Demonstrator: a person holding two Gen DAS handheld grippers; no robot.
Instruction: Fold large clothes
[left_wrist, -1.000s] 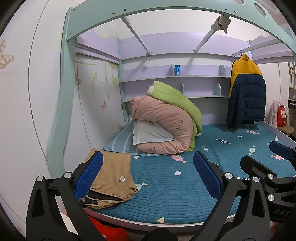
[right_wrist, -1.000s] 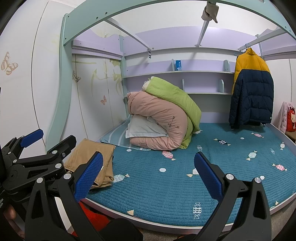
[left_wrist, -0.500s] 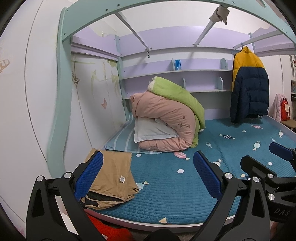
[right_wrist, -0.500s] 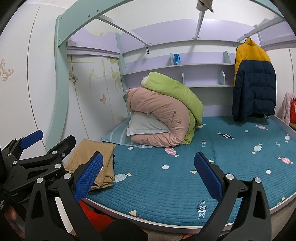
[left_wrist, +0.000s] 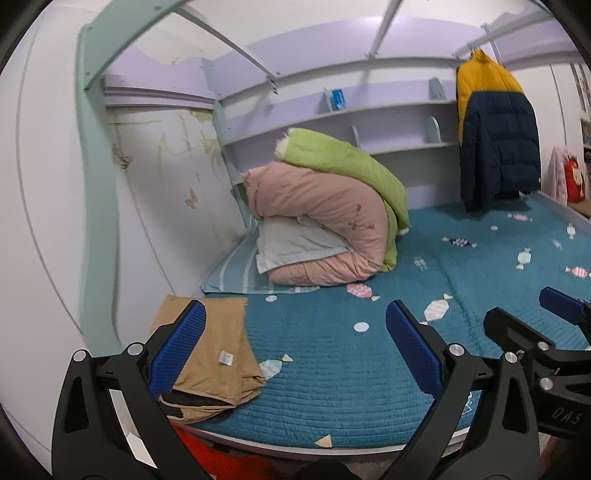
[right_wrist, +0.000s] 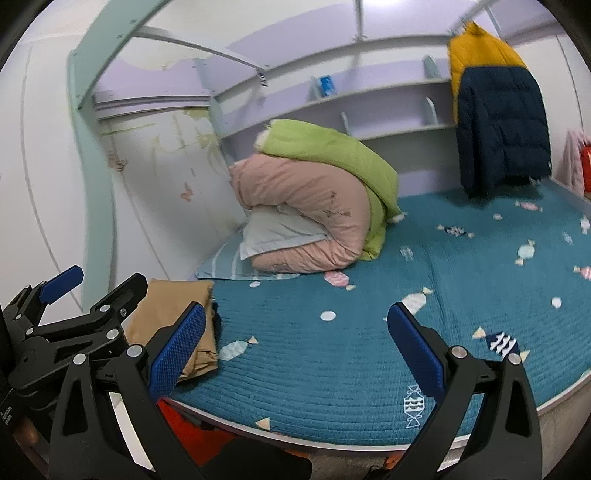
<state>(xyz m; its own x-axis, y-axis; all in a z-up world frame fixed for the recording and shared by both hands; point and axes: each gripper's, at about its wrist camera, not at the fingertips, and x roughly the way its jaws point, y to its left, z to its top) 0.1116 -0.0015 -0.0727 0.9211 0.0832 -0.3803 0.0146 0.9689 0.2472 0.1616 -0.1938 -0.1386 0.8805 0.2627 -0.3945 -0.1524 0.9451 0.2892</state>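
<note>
The folded tan garment (left_wrist: 214, 354) is seen lying at the bed's (left_wrist: 332, 369) near-left corner, just beyond the left gripper (left_wrist: 295, 354); both it and the right gripper (right_wrist: 295, 350) are held wide apart, empty.

The left gripper (left_wrist: 295, 347) is hovering over the near edge of the teal quilted bed cover (left_wrist: 369, 354), its blue-padded jaws spread wide with nothing between them. A folded tan garment (left_wrist: 218, 350) is lying on the cover's near left corner, partly behind the left pad. Farther back, a pink duvet (left_wrist: 325, 218) and green duvet (left_wrist: 343, 162) are sitting piled over a pale pillow (left_wrist: 295, 243). A yellow-and-navy puffer jacket (left_wrist: 495, 133) is hanging at right. The right gripper (left_wrist: 554, 332) is showing at the right edge.
</note>
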